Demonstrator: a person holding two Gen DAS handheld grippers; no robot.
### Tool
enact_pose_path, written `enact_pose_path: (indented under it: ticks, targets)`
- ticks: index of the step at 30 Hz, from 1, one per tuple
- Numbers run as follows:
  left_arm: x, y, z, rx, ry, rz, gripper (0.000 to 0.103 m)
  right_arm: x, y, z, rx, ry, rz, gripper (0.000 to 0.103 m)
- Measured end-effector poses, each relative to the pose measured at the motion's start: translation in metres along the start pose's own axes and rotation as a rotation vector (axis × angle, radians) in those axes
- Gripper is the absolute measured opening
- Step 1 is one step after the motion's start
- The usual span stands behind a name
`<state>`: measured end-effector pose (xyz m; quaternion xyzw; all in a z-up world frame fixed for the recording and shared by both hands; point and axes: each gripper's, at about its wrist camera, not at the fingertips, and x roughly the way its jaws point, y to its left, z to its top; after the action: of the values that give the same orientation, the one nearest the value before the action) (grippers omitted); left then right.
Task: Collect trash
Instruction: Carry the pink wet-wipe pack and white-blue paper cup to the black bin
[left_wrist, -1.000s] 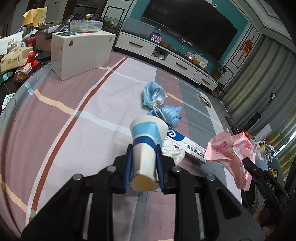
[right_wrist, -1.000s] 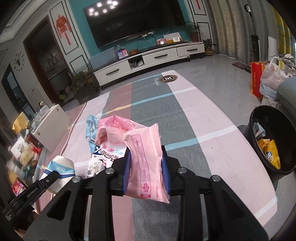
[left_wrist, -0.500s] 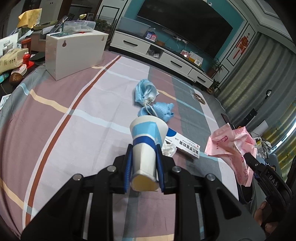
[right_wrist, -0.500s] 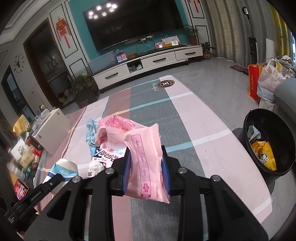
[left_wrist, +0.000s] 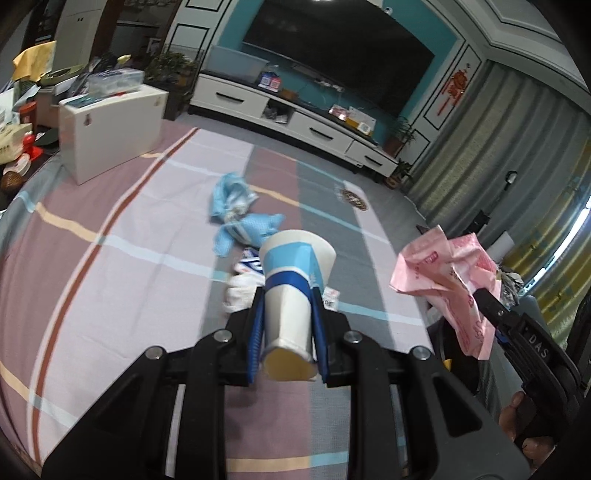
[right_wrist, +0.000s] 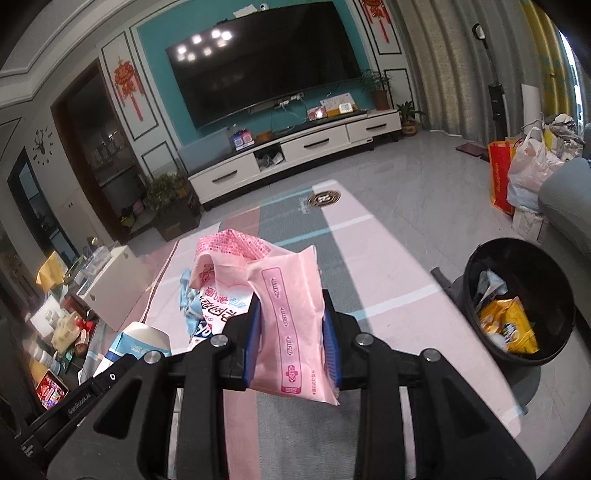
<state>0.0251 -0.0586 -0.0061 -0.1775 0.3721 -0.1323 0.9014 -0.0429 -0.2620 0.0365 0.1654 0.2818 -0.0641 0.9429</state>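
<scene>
Gripping a paper cup (left_wrist: 291, 291) near its base, the left claw (left_wrist: 288, 332) must squeeze lightly; thin walls crush. The right claw (right_wrist: 291, 332) pinches a limp pink wrapper (right_wrist: 280, 302), bin (right_wrist: 517, 258) at three o'clock.

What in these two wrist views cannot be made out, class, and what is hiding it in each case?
- Toothpaste box, left wrist view: mostly hidden behind the paper cup; its print is blurred.
- Crumpled white tissue, left wrist view: motion-blurred, partly behind the left gripper.
- Black bin, right wrist view: its depths are dark; only the top litter shows.
- Blue face masks, right wrist view: largely covered by the pink wrapper.
</scene>
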Motion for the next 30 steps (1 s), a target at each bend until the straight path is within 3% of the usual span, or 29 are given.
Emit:
enact_pose_path:
  ticks: [10, 19, 30]
  targets:
    - [0.004, -0.079, 0.001, 0.061, -0.010, -0.112, 0.025, -0.051, -0.058, 0.041, 0.051, -0.153, -0.099, 0.031]
    - [0.038, -0.153, -0.028, 0.162, 0.075, -0.176, 0.025, -0.081, -0.154, 0.027, 0.263, -0.237, -0.237, 0.031]
    - [0.085, -0.219, -0.070, 0.261, 0.193, -0.231, 0.025, -0.066, -0.241, -0.008, 0.482, -0.150, -0.368, 0.031]
